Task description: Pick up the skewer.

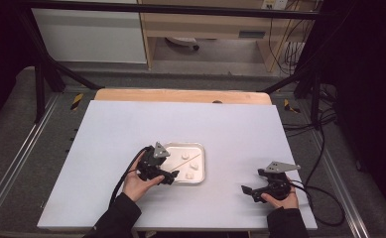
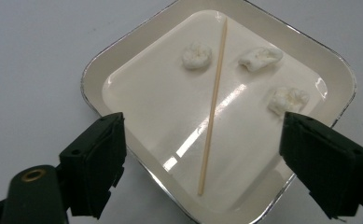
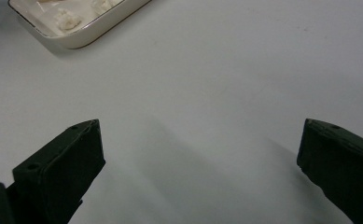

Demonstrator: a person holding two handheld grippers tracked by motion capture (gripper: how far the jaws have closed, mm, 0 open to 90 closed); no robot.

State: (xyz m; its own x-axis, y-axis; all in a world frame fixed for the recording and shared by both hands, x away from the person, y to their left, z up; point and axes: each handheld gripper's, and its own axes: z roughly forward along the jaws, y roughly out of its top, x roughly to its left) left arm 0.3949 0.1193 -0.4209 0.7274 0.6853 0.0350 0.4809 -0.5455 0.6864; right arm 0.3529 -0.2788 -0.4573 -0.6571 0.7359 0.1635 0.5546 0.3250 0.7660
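Left gripper view: wide-open left gripper [image 2: 202,158] poised over thin wooden skewer [image 2: 212,106] running lengthwise away between its jaws in square white tray [image 2: 95,77].

This looks like a lab or test room. A black metal frame [image 1: 46,69] stands around a white table [image 1: 131,129] on grey carpet, loose cables [image 1: 324,148] trail beside it, hazard-striped tape [image 1: 76,101] marks the floor, and plain wooden furniture [image 1: 205,25] stands behind.

Bare table [image 1: 240,134] lies all round the tray [image 2: 95,70], whose low rim seems the one obstacle.
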